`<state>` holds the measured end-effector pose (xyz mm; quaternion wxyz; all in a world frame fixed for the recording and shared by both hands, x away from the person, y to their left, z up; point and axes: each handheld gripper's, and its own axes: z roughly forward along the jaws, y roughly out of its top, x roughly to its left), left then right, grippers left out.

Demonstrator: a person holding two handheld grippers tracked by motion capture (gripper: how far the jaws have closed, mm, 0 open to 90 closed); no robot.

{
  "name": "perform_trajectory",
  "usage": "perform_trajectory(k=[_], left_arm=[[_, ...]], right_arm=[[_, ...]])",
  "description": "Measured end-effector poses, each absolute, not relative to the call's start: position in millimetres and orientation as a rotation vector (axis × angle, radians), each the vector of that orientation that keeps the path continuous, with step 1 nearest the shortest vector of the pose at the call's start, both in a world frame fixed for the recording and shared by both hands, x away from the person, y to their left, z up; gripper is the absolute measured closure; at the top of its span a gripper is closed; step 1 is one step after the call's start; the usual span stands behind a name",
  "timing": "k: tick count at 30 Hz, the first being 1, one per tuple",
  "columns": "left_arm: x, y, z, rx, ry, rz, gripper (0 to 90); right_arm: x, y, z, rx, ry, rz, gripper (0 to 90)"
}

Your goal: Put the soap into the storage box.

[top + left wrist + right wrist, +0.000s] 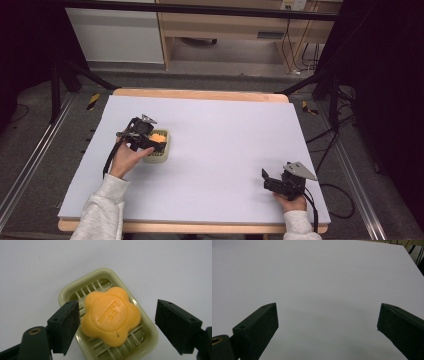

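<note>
An orange flower-shaped soap (111, 315) lies in a pale green soap dish (147, 326) on the left part of the white table (225, 145). The left gripper (117, 326) hovers over it, jaws spread either side. The right gripper (272, 181), jaws apart and empty, rests near the table's front right edge.

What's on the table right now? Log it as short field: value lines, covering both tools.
soap: orange flower-shaped bar, lying in the dish
dish: pale green slotted soap dish, on the white table cover
left tool: open, jaws either side of the soap, not closed on it
right tool: open, holding nothing, over bare cover near the table's right front corner
contact: cannot tell whether the left jaw touches the soap
</note>
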<state>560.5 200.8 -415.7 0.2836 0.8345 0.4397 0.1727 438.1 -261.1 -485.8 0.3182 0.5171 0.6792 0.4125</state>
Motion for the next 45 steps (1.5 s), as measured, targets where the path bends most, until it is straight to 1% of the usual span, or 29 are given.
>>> perform_trajectory(k=[7, 9, 17, 24, 29, 37, 45], left_arm=[[551.9, 207.0, -405.5, 2.179, 1.162, 0.479, 19.9], [544.7, 210.4, -402.0, 2.154, 1.14, 0.507, 20.3], [527.6, 219.3, -402.2, 2.068, 1.125, 0.553, 21.0], [510.8, 232.0, -401.4, 1.924, 1.14, 0.565, 20.7], [502.3, 236.8, -408.5, 1.905, 1.151, 0.586, 21.0], [478.2, 249.6, -427.1, 1.869, 1.148, 0.647, 21.7], [461.4, 264.4, -442.6, 1.919, 1.164, 0.639, 22.3]], right_arm=[[437.9, -261.0, -485.8, 1.359, 1.785, 1.083, 3.9], [437.9, -260.9, -485.7, 1.358, 1.784, 1.083, 3.9], [437.9, -261.2, -485.7, 1.36, 1.784, 1.084, 3.9], [437.7, -261.3, -485.7, 1.362, 1.782, 1.089, 3.8], [437.3, -261.3, -485.7, 1.359, 1.778, 1.088, 3.8], [436.9, -261.8, -485.7, 1.358, 1.771, 1.093, 3.8], [436.7, -261.6, -485.7, 1.357, 1.77, 1.094, 3.6]])
